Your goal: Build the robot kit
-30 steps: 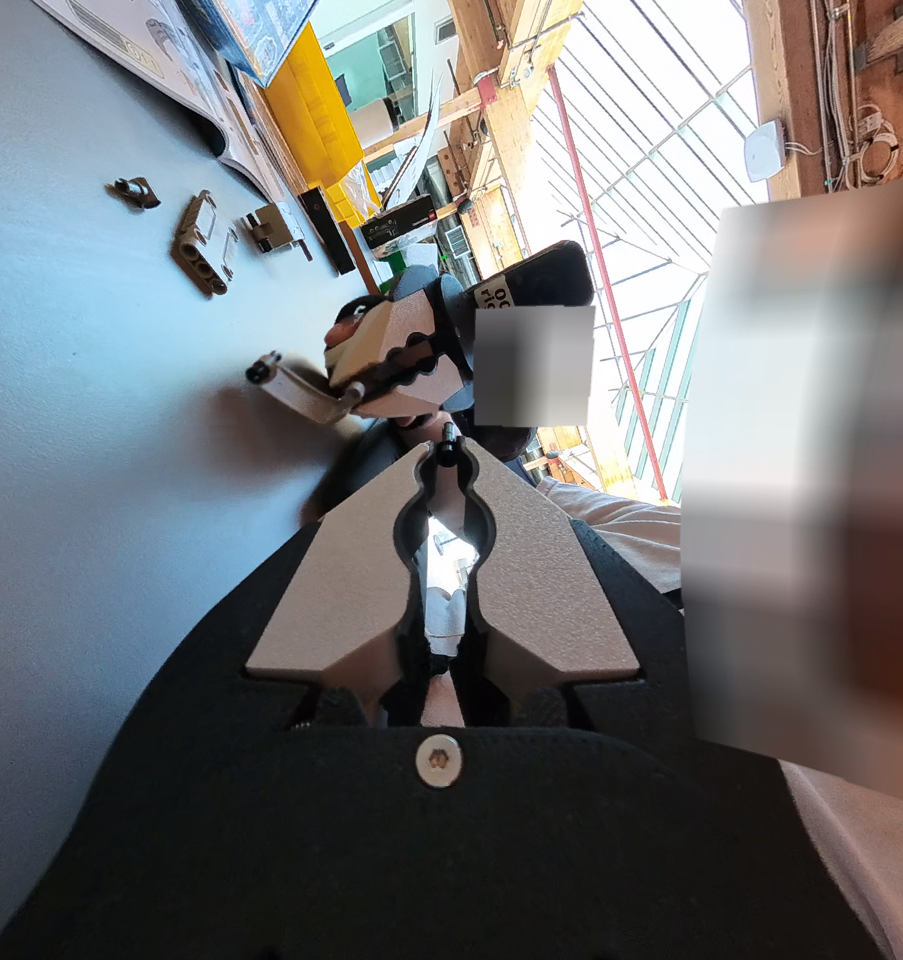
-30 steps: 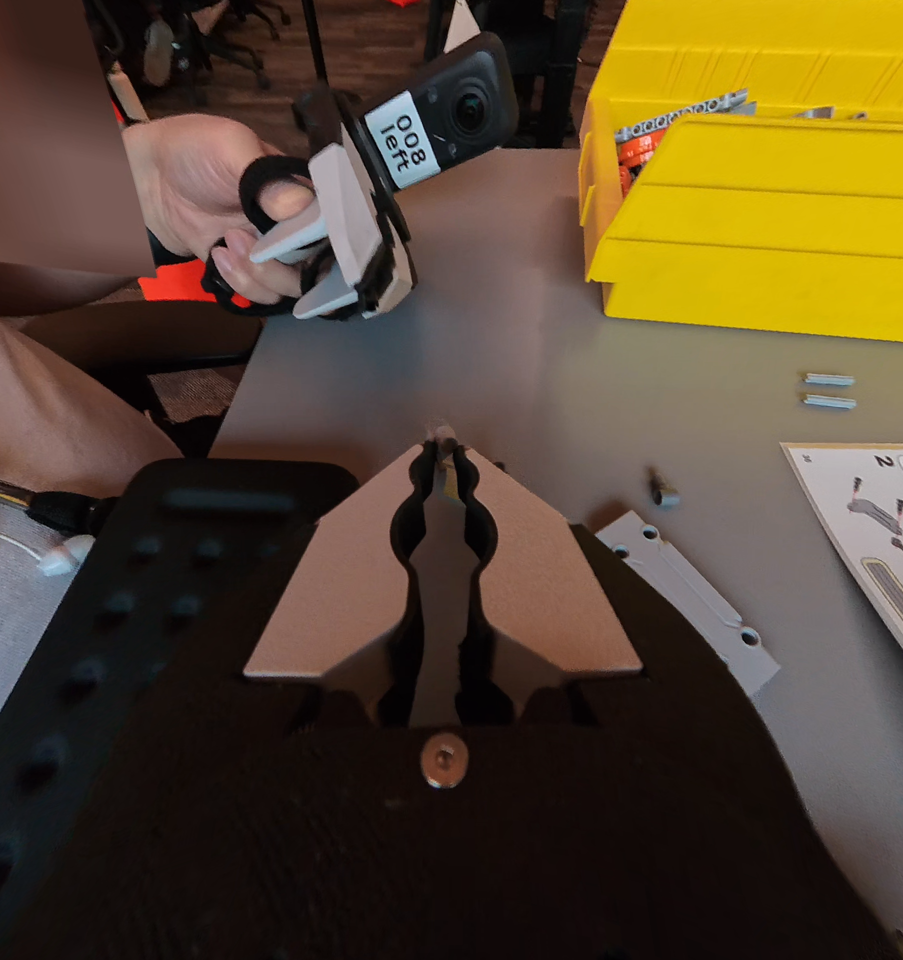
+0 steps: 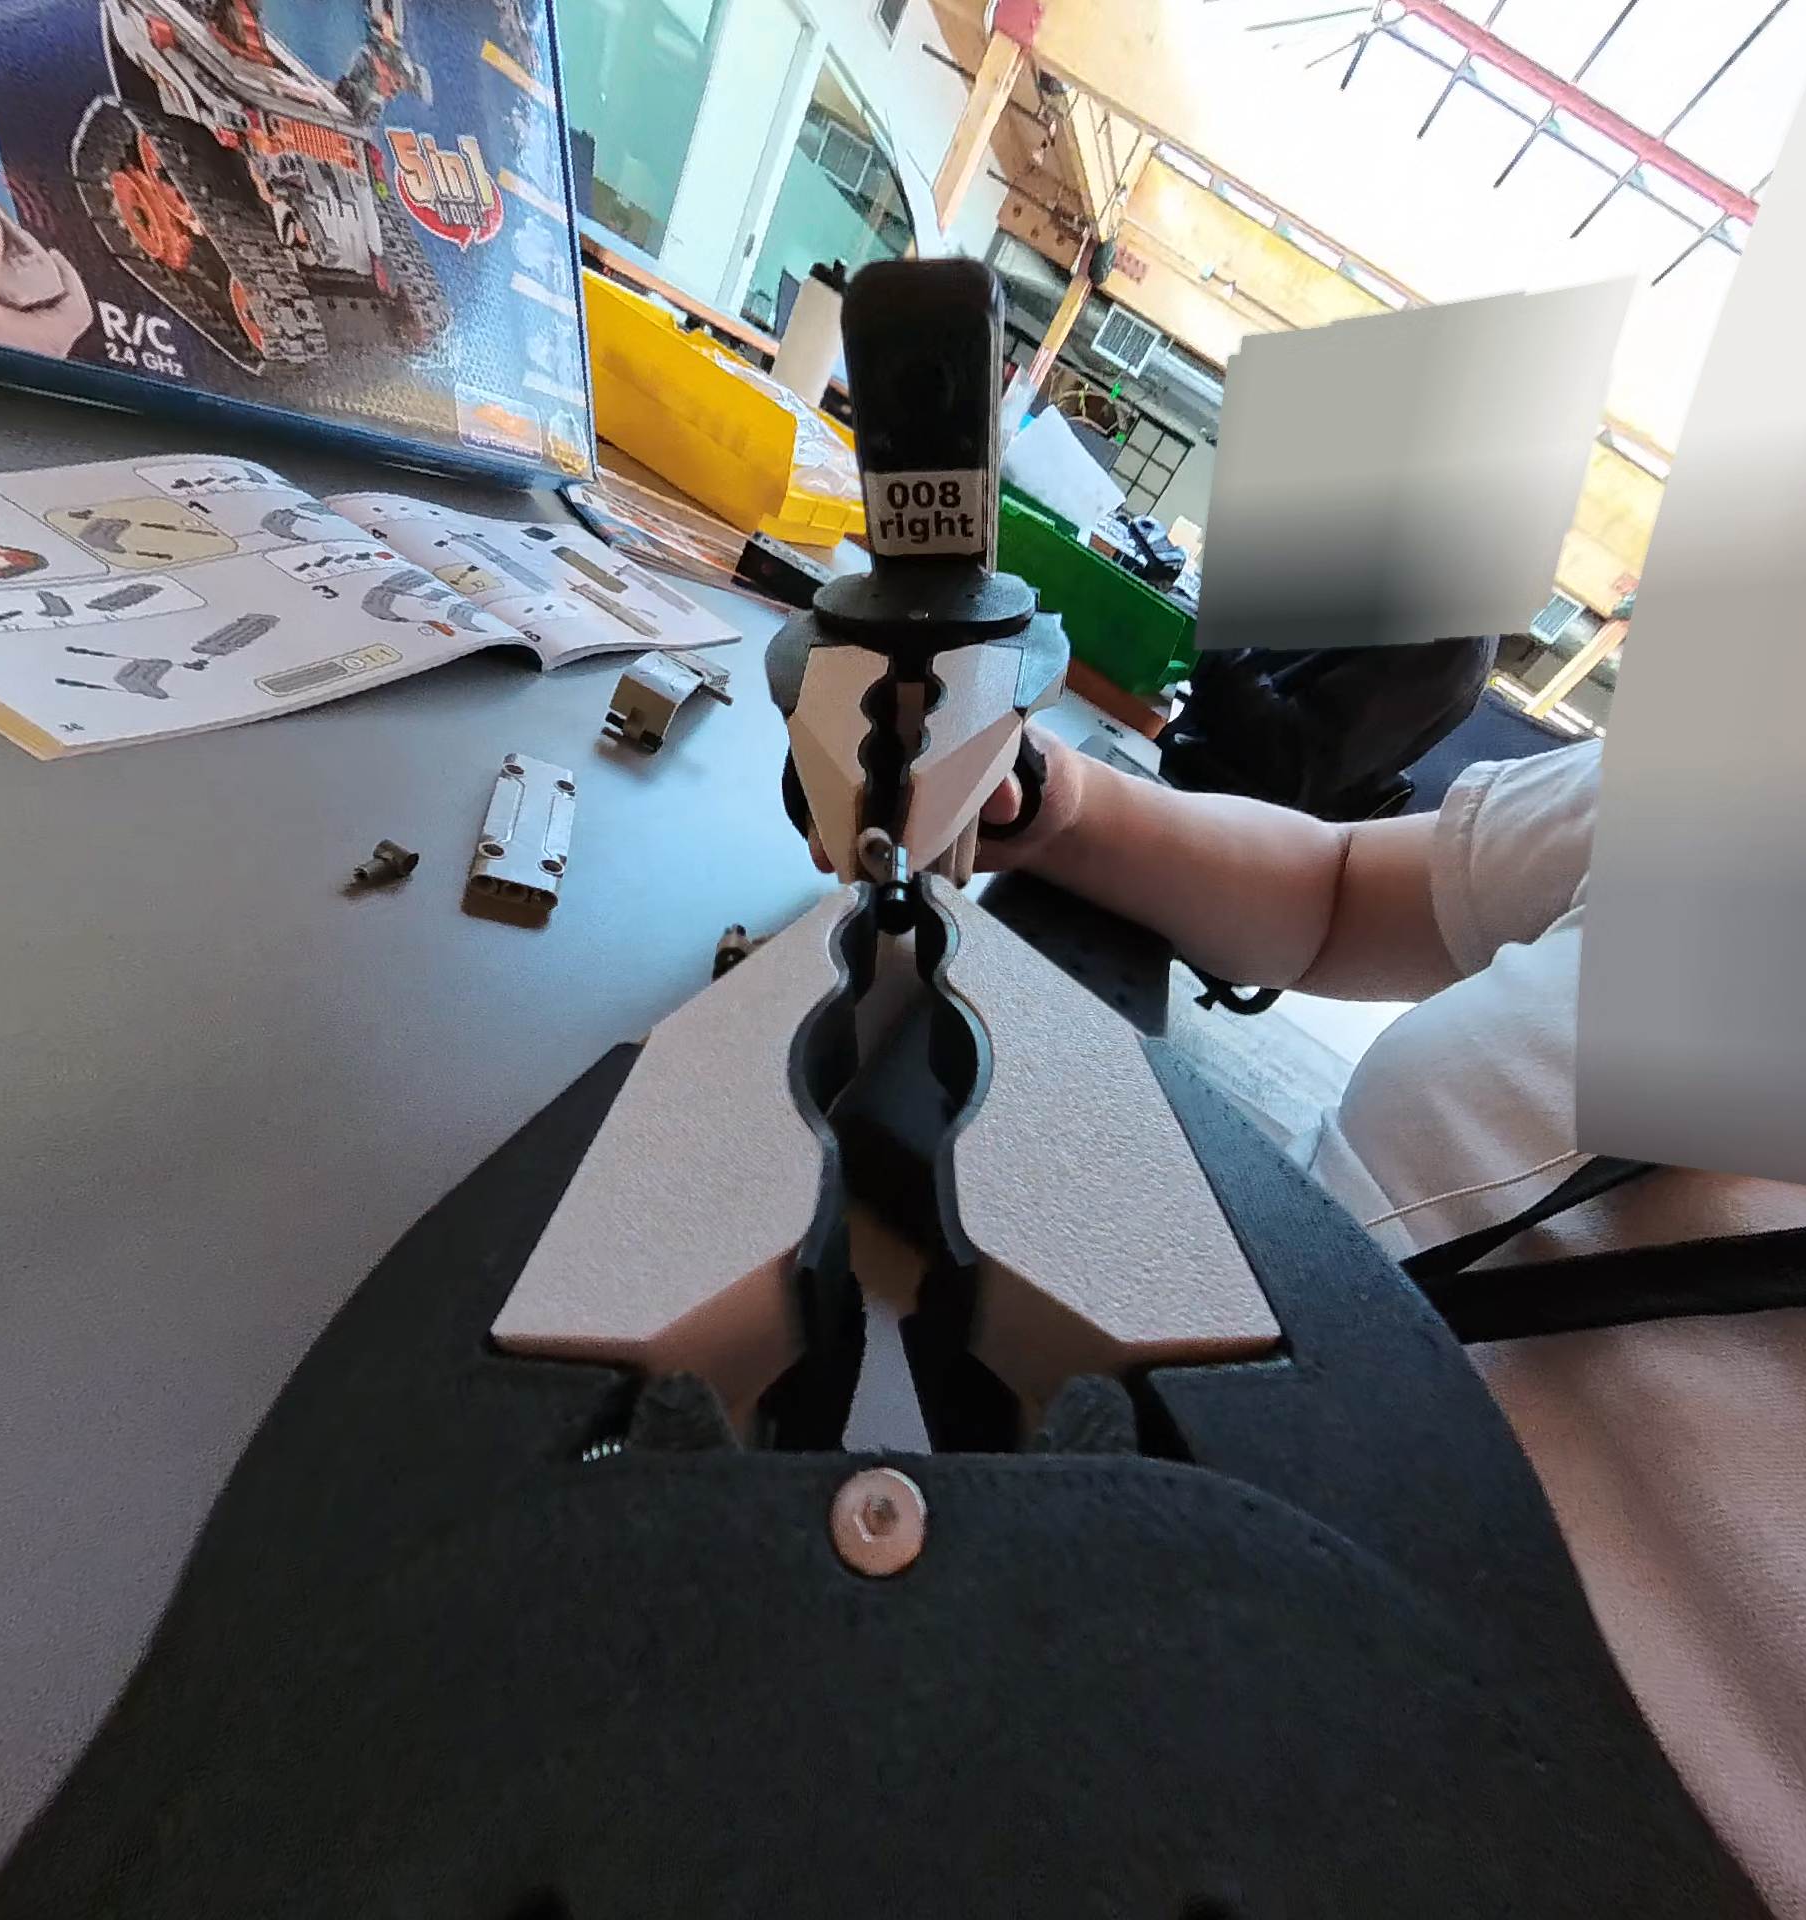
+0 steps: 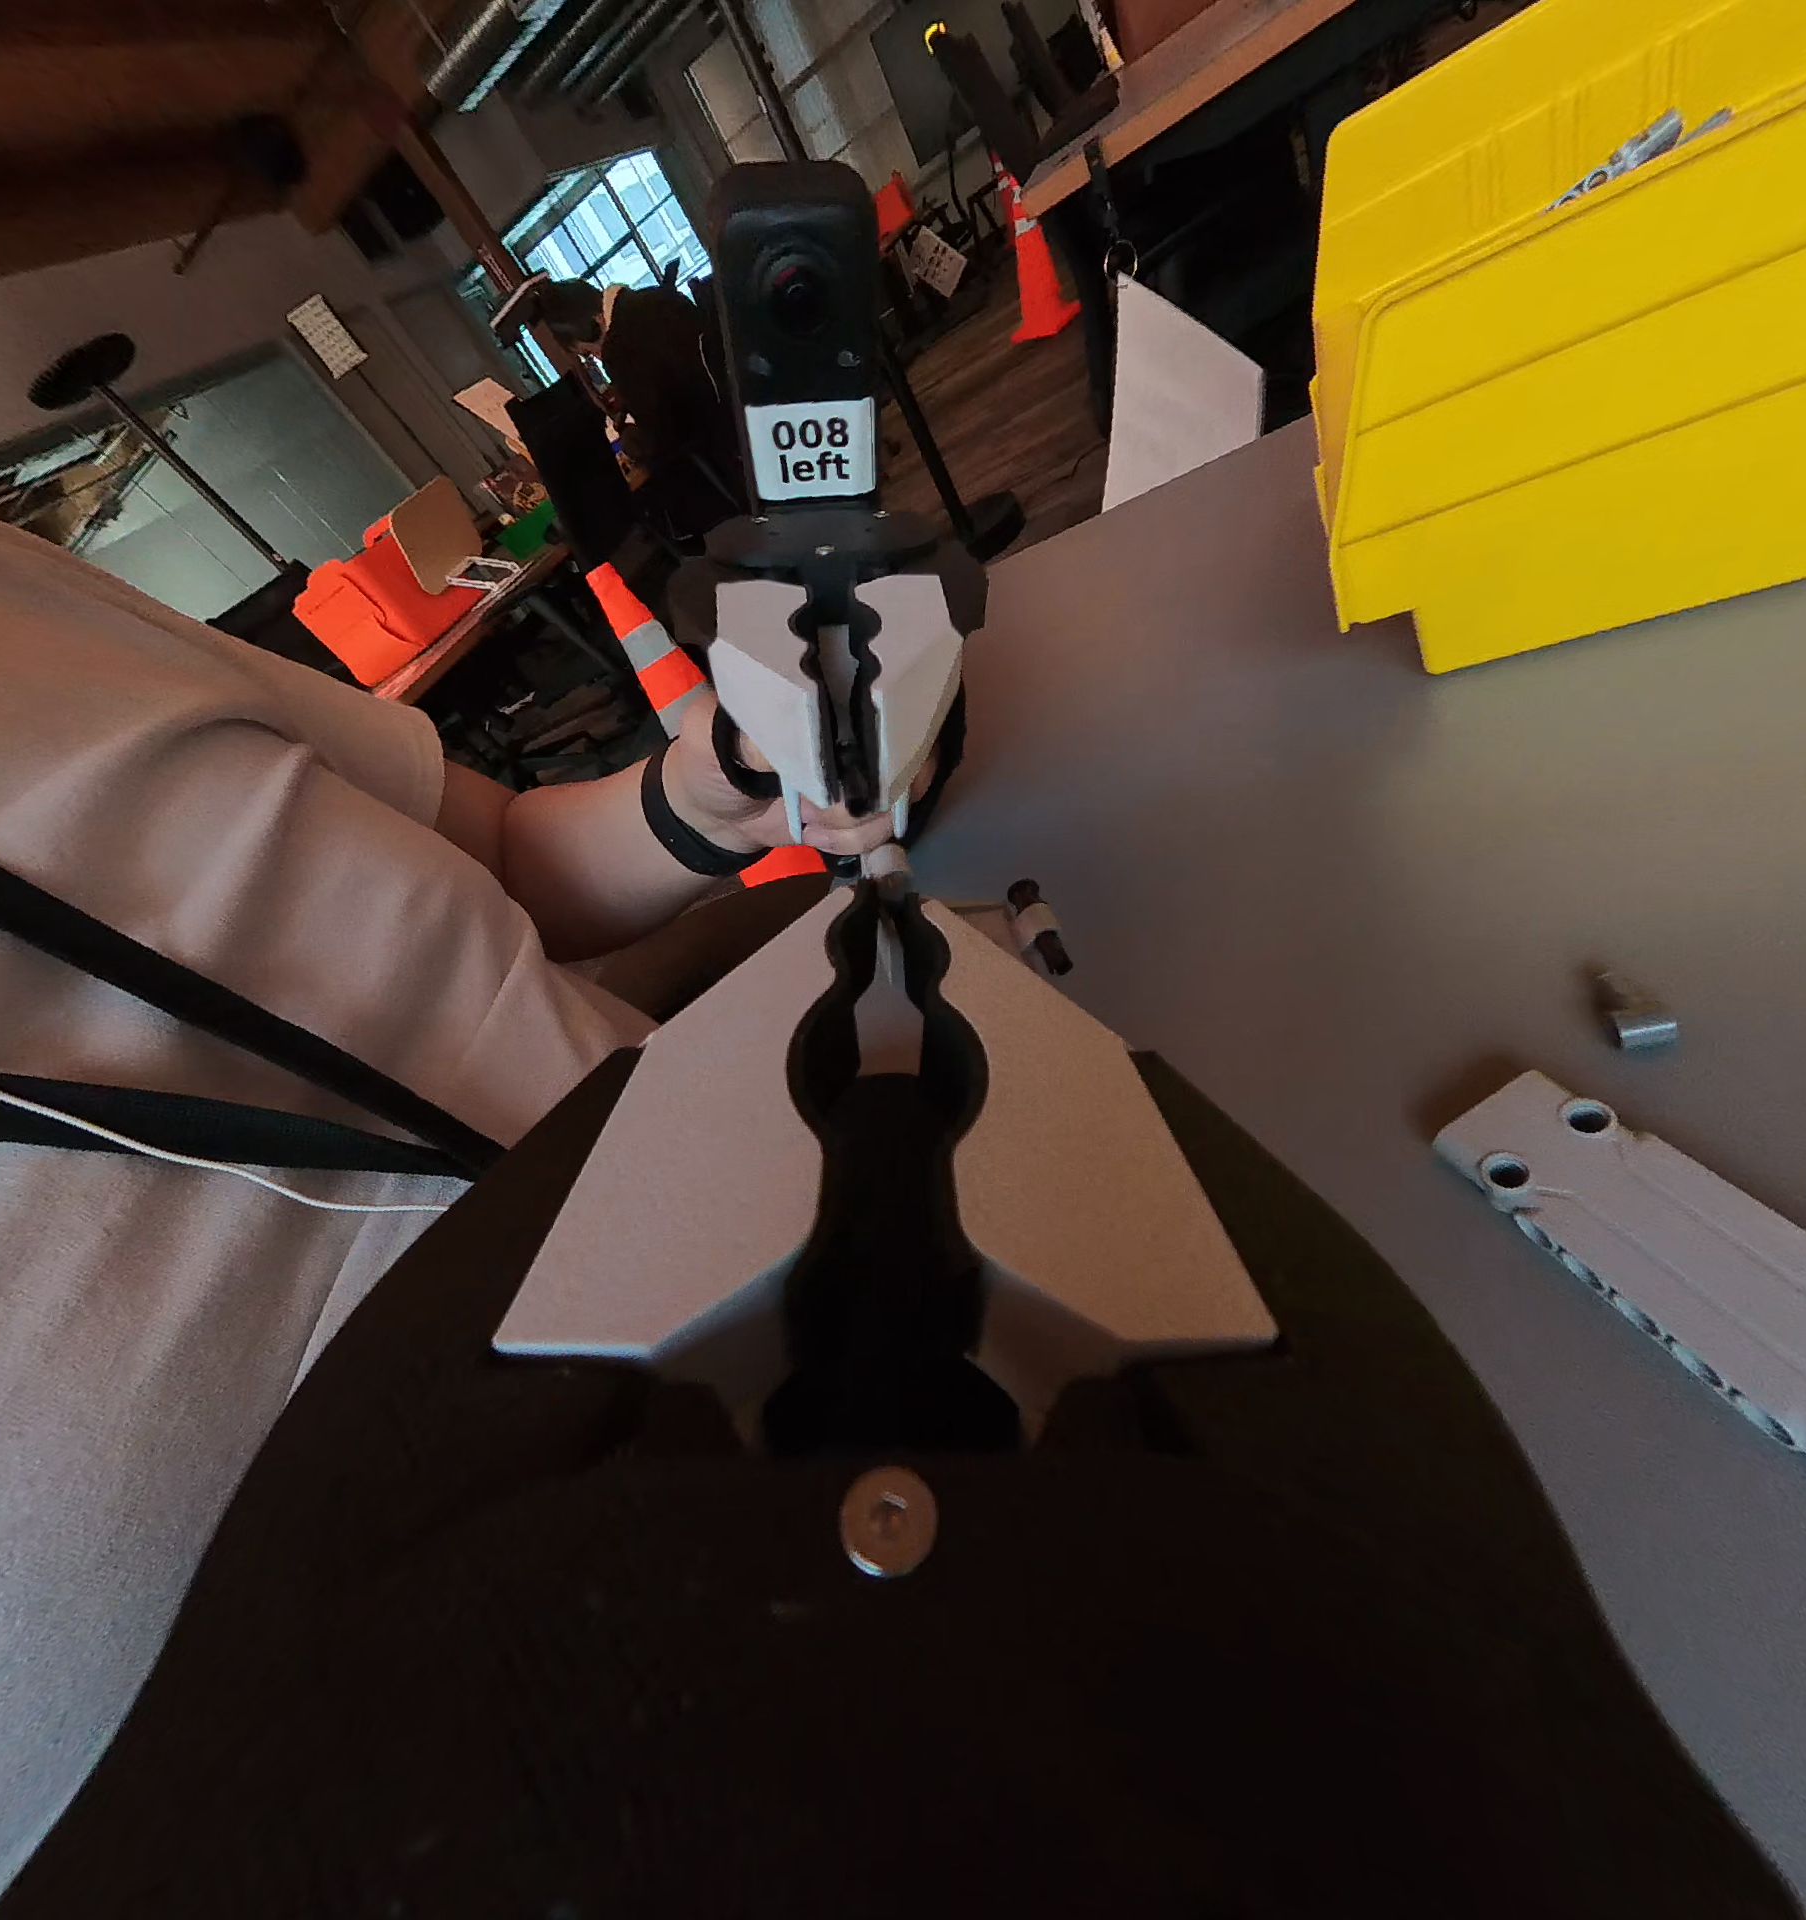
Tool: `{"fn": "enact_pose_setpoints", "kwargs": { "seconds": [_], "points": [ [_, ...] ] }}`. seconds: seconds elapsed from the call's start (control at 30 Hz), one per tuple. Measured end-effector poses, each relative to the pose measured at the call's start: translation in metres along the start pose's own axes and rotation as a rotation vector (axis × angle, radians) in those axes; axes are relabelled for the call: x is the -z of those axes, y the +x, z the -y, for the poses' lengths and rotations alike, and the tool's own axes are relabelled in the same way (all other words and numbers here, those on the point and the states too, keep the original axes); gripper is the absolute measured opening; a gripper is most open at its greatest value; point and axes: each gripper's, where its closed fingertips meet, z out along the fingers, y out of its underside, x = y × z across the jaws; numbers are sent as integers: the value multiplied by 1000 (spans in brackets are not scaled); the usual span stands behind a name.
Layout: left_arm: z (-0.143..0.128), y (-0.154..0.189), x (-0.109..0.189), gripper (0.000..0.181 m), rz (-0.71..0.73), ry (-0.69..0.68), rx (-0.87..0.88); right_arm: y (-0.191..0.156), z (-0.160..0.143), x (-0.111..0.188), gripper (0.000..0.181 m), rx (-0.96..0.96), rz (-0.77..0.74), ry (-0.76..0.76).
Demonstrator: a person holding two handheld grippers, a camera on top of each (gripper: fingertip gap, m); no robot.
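Note:
In the left wrist view my left gripper (image 3: pixel 891 896) is shut on a small black pin (image 3: pixel 891 906) that sticks out past its tips. My right gripper (image 3: pixel 883 831) faces it tip to tip, shut on a thin grey beam piece (image 3: pixel 871 847). The pin's end meets the end of that piece. In the right wrist view my right gripper (image 4: pixel 883 906) grips the thin grey piece (image 4: pixel 888 940) edge-on. The left gripper (image 4: pixel 857 810) is straight ahead, and a pale pin end (image 4: pixel 886 862) shows between the two. Both are held above the grey table (image 4: pixel 1294 831).
On the table lie a grey panel piece (image 3: pixel 520 836), a small connector (image 3: pixel 385 862), another grey part (image 3: pixel 655 696), an open instruction booklet (image 3: pixel 255 592) and a toy box (image 3: pixel 255 208). A long grey beam (image 4: pixel 1657 1268), a small connector (image 4: pixel 1637 1023), a loose black pin (image 4: pixel 1039 920) and yellow bins (image 4: pixel 1585 416) lie to the right. Both grippers' tips are close together, under 4 cm apart. The small connector (image 3: pixel 385 862) sits 12 centimeters or so from the ends of my right fingers. Look for it in the right wrist view (image 4: pixel 1605 993) too.
Both grippers have swung round and now meet tip to tip. The right gripper has lifted its grey piece off the table. The left gripper has turned upright and moved in to it.

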Motion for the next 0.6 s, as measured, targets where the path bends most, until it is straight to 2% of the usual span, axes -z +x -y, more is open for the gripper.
{"fn": "enact_pose_setpoints", "kwargs": {
  "seconds": [0.6],
  "points": [
    [-17, -6, -8, 4, 41, -127, 38, 2, -11, -5, 2, 106, -52, -73]
  ]
}}
